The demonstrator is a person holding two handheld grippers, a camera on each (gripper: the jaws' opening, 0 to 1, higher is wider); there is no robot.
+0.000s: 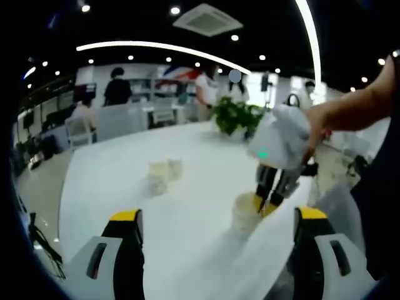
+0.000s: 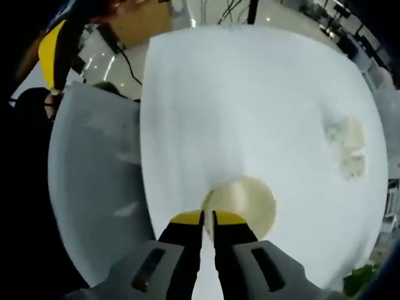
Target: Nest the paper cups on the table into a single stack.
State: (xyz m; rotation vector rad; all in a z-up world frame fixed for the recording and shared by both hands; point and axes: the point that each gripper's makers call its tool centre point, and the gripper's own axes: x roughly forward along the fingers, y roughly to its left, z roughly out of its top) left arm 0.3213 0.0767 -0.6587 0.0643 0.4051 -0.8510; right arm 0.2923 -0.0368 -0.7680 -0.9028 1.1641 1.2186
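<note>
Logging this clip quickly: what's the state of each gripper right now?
Left gripper: open, holding nothing.
Right gripper: shut on the rim of the pale round paper cup on the white table.

on the table [image 1: 187,231] one paper cup [image 1: 245,214] stands upright near the edge, at the right side of the left gripper view. the right gripper [image 1: 267,203] comes down from above onto this cup and touches its rim. two other cups [image 1: 164,173] stand farther back on the table, just beside each other, to the left of the first cup and well apart from it. behind the table there is a plant [image 1: 236,117]. the left gripper [image 1: 215,250] is before the table, with its jaws far from each other.

in the right gripper view the right gripper [image 2: 207,226] is at the rim of the paper cup [image 2: 245,203], jaws almost together on the near wall. the two other cups [image 2: 347,145] lie far to the right on the table [image 2: 250,106].
</note>
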